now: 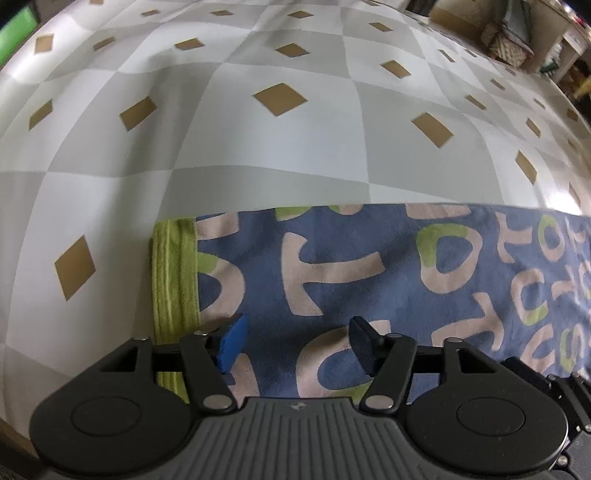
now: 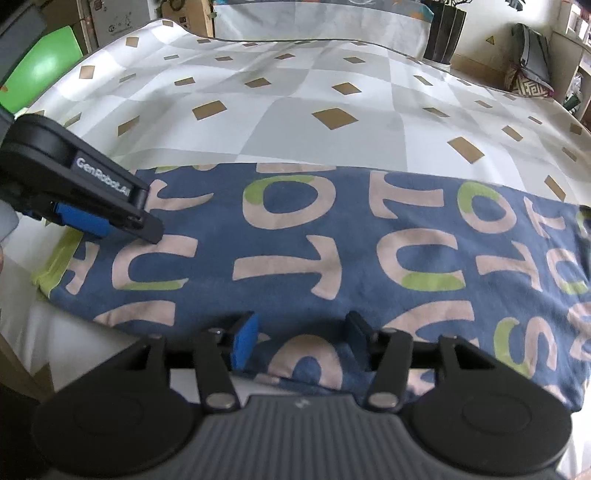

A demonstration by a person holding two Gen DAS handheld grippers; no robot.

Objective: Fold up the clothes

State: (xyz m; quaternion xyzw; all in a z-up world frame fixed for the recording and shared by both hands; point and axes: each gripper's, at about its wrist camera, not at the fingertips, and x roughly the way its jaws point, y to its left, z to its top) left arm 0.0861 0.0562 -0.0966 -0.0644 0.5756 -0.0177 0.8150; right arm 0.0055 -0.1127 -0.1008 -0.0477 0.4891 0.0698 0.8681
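Observation:
A blue garment [image 2: 332,240] printed with beige letters and green patches lies folded into a long flat band across the bed. Its green ribbed hem [image 1: 173,280] shows at the left end. My left gripper [image 1: 297,341] hovers over that left end near the hem, open, with flat cloth beneath the blue pads and nothing pinched. From the right wrist view the left gripper [image 2: 110,225] shows side-on above the band's left end. My right gripper [image 2: 301,339] stands open over the near edge of the band, and the cloth's edge lies loose between its fingers.
The bedsheet [image 2: 295,110], checked grey and white with tan diamonds, stretches away behind the garment. A green object [image 2: 40,70] stands past the left side of the bed. A dark upright container [image 2: 443,33] and a patterned bag [image 2: 528,70] sit beyond the far right corner.

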